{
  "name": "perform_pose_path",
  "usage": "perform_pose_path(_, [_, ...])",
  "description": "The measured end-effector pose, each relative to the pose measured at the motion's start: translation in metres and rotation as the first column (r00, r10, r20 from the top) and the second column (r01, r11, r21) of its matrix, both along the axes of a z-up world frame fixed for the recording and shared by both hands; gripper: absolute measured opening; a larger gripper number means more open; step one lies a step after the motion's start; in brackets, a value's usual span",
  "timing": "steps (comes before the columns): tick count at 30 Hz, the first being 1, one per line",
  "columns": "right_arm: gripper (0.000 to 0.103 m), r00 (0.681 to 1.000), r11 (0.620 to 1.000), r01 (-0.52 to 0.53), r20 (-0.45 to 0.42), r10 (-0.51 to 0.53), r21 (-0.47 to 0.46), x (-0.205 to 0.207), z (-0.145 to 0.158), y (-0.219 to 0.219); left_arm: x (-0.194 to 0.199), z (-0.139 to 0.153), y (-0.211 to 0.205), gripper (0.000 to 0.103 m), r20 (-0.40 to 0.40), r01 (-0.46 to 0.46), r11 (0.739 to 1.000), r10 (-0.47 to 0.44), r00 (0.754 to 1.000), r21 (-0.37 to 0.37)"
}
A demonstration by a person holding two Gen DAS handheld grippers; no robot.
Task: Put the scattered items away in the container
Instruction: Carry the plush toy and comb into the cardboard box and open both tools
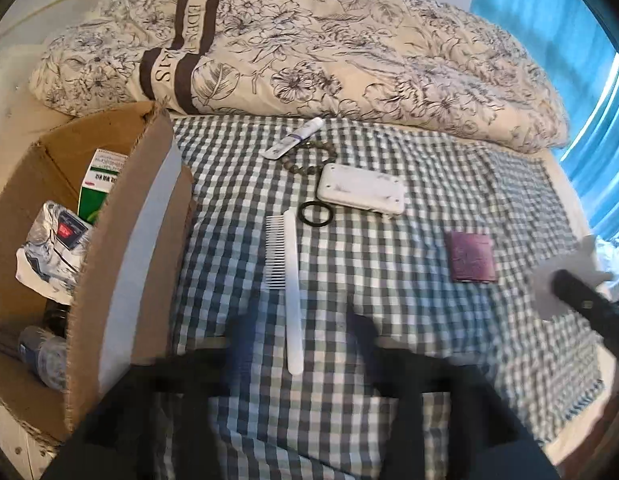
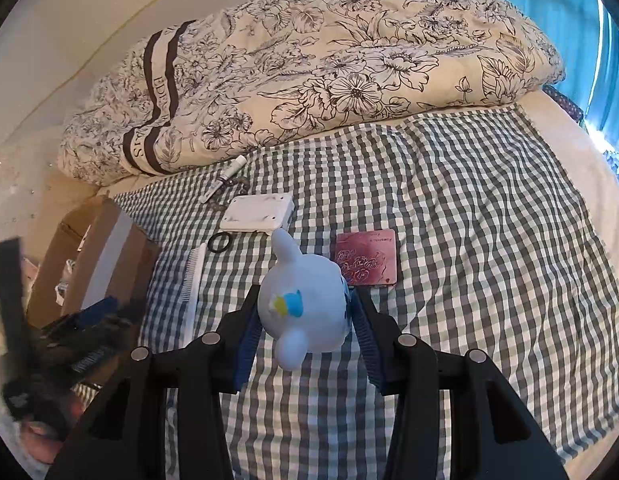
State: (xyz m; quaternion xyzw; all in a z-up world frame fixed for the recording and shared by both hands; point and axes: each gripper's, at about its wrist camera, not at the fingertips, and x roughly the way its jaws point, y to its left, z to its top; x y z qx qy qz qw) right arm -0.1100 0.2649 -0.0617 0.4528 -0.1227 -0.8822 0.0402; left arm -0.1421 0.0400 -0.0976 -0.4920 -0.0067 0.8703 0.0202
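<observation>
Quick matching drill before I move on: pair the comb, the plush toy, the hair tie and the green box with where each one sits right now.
Things:
1. white comb
2. blue plush toy
3. black hair tie
4. green box

Places:
A. inside the cardboard box
B. held in the right claw
C. beside the white case
D. lying just ahead of the left claw

Pairs: 1-D, 2-B, 3-C, 4-A

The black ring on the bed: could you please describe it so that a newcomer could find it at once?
Start at the checked cloth below the flowered duvet. Near its middle lies a white rectangular case. The black ring lies flat at that case's near left corner, just beyond the white comb; it is the only dark, round, hollow item there.
</observation>
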Motion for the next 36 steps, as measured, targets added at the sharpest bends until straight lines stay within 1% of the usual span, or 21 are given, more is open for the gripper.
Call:
perform_pose_path(2, [0.044, 1.000, 1.000, -0.004, 0.000, 0.004, 0.003, 0.003, 0.000, -0.001, -0.007, -0.019, 0.004, 0.096, 0.014, -0.002, 1.000, 0.002, 1.000, 0.000])
perform_pose_path(5, [0.044, 1.000, 1.000, -0.006, 0.006, 0.006, 0.008, 0.004, -0.002, 0.001, -0.026, -0.049, 0.011, 0.095, 0.064, -0.017, 0.999, 0.020, 0.998, -0.044])
perform_pose_path(6, [0.044, 1.000, 1.000, -0.004, 0.007, 0.004, 0.008, 0.004, -0.003, 0.002, -0.033, -0.061, 0.012, 0.086, 0.091, -0.024, 0.998, 0.029, 0.995, -0.055])
perform_pose_path(7, [0.044, 1.000, 1.000, -0.003, 0.008, 0.003, 0.007, 0.003, -0.004, 0.005, -0.038, -0.072, 0.012, 0.080, 0.114, -0.029, 0.998, 0.034, 0.993, -0.050])
perform_pose_path(9, [0.044, 1.000, 1.000, 0.002, 0.012, -0.002, 0.008, 0.001, -0.006, 0.009, -0.043, -0.089, 0.012, 0.060, 0.152, -0.034, 0.999, 0.040, 0.988, -0.040])
perform_pose_path(10, [0.044, 1.000, 1.000, 0.008, 0.014, -0.008, 0.010, -0.001, -0.008, 0.012, -0.044, -0.095, 0.012, 0.059, 0.158, -0.034, 0.999, 0.039, 0.987, -0.035])
perform_pose_path(11, [0.044, 1.000, 1.000, 0.013, 0.017, -0.013, 0.010, -0.004, -0.009, 0.015, -0.042, -0.098, 0.012, 0.057, 0.144, -0.035, 0.999, 0.039, 0.989, -0.031])
perform_pose_path(13, [0.044, 1.000, 1.000, 0.021, 0.022, -0.021, 0.007, -0.008, -0.012, 0.019, -0.039, -0.096, 0.014, 0.036, 0.117, -0.019, 1.000, 0.021, 0.993, -0.019])
perform_pose_path(14, [0.044, 0.999, 1.000, 0.024, 0.024, -0.024, 0.007, -0.010, -0.014, 0.021, -0.039, -0.094, 0.014, 0.013, 0.119, -0.023, 1.000, 0.025, 0.993, -0.020])
perform_pose_path(15, [0.044, 0.999, 1.000, 0.024, 0.025, -0.025, 0.009, -0.012, -0.015, 0.021, -0.039, -0.091, 0.011, 0.013, 0.119, -0.036, 0.999, 0.038, 0.992, -0.017])
perform_pose_path(19, [0.044, 1.000, 1.000, 0.011, 0.027, -0.011, 0.001, -0.016, -0.021, 0.020, -0.036, -0.078, 0.000, 0.013, 0.126, -0.090, 0.995, 0.085, 0.988, 0.033])
perform_pose_path(21, [0.044, 1.000, 1.000, 0.005, 0.029, -0.005, -0.006, -0.017, -0.023, 0.019, -0.033, -0.065, -0.002, 0.013, 0.104, -0.090, 0.995, 0.084, 0.991, 0.053])
perform_pose_path(27, [0.044, 0.999, 0.999, 0.005, 0.032, -0.004, -0.033, -0.019, -0.026, 0.018, -0.021, -0.015, 0.001, 0.013, 0.019, -0.064, 0.995, 0.063, 0.998, 0.076])
perform_pose_path(32, [0.044, 1.000, 0.999, -0.017, 0.017, 0.017, -0.030, -0.016, -0.010, 0.007, -0.015, 0.027, -0.003, 0.013, -0.058, -0.040, 0.995, 0.045, 0.997, 0.094])
perform_pose_path(34, [0.044, 0.999, 0.999, -0.040, 0.000, 0.040, -0.016, -0.014, 0.002, -0.007, -0.013, 0.044, -0.005, 0.013, -0.078, -0.025, 0.996, 0.032, 0.996, 0.087])
perform_pose_path(36, [0.044, 0.998, 0.998, -0.059, -0.025, 0.059, 0.003, -0.010, 0.016, -0.023, -0.009, 0.064, -0.010, 0.013, -0.123, -0.017, 0.998, 0.025, 0.992, 0.066])
